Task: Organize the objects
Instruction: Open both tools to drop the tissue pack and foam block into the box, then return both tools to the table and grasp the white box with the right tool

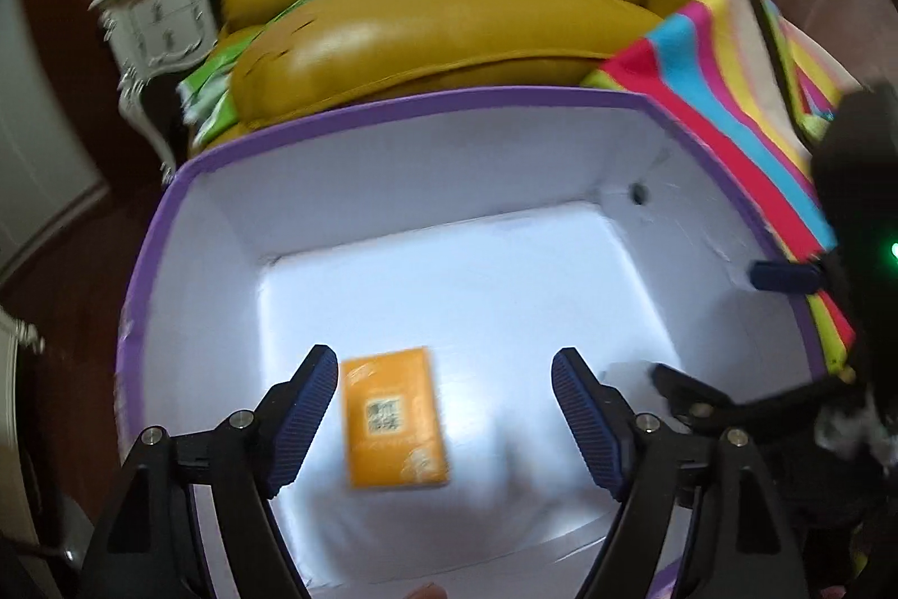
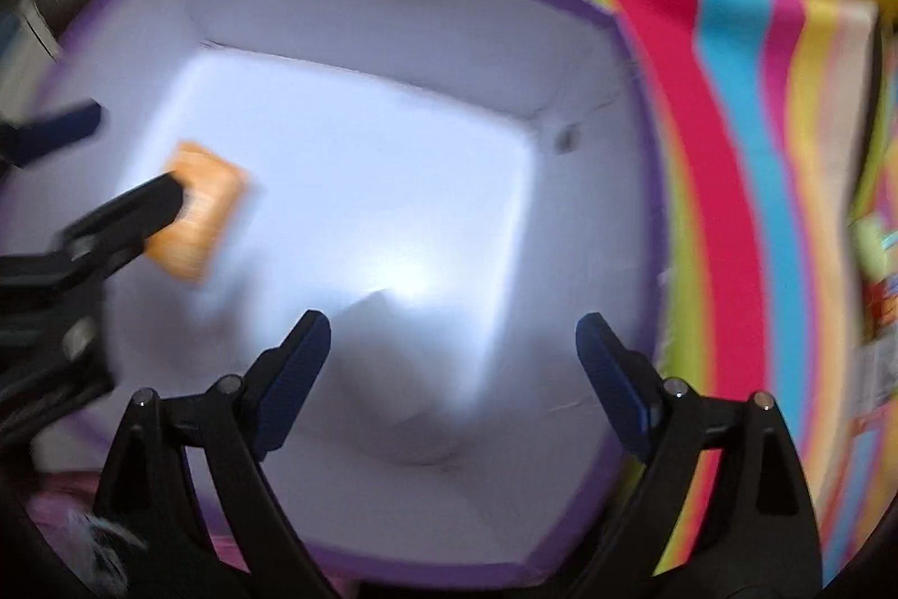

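left gripper [image 1: 446,402]: nearest the lens, black arms, blue ribbed pads [image 1: 306,422], jaws apart, nothing clamped; it points down into the box. its far fingers also show at 9 o'clock in the right wrist view.
right gripper [image 2: 452,377]: same build, jaws wide apart, empty, also over the box; seen from the left wrist at 3 to 4 o'clock, one blue tip at the right wall.
sofa [image 1: 449,15]: mustard leather, at 12 o'clock behind the box.
box [image 1: 393,108]: open, purple rim, white inside, fills the middle of both views.
striped bag [image 1: 746,116]: pink, blue, yellow bands, touching the box's right side at 2 o'clock.
cabinet [image 1: 163,15]: white, carved, at 10 o'clock.
green packets [image 1: 216,88]: at the sofa's left edge, blurred.
orange pack [image 1: 395,416]: flat on the box floor, between the left pads but touching neither; at 6 o'clock in the left view, 9 o'clock in the right, blurred there.
white item [image 2: 393,318]: low on the box floor between the right pads; blurred, kind not clear.
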The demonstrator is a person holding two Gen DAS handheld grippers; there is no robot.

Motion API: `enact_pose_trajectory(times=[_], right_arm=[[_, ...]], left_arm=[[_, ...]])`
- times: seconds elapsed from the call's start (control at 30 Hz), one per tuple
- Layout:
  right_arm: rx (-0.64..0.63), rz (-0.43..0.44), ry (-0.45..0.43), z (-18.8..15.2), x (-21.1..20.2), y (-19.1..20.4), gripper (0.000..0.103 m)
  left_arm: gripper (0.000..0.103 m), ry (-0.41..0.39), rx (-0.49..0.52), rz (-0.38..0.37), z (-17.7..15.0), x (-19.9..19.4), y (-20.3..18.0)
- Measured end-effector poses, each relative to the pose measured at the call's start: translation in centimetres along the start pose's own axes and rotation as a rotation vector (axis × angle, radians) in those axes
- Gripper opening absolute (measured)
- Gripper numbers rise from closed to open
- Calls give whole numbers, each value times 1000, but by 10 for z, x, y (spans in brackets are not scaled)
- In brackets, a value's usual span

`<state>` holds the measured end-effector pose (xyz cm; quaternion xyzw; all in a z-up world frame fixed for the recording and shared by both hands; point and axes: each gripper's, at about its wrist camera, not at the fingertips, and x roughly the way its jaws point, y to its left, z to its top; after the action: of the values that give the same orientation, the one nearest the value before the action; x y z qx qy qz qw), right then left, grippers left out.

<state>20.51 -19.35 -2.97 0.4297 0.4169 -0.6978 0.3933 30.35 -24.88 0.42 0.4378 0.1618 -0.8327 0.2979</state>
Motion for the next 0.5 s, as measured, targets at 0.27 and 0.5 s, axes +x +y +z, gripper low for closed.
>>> enact_pose_trajectory(times=[0.27, 0.5], right_arm=[[32, 136, -238, -15, -53, -35, 91], [417, -42, -450, -114, -99, -175, 101]], left_arm=[[88, -207, -31, -106, 22, -50, -25], [103, -188, 128, -355, 61, -71, -129]])
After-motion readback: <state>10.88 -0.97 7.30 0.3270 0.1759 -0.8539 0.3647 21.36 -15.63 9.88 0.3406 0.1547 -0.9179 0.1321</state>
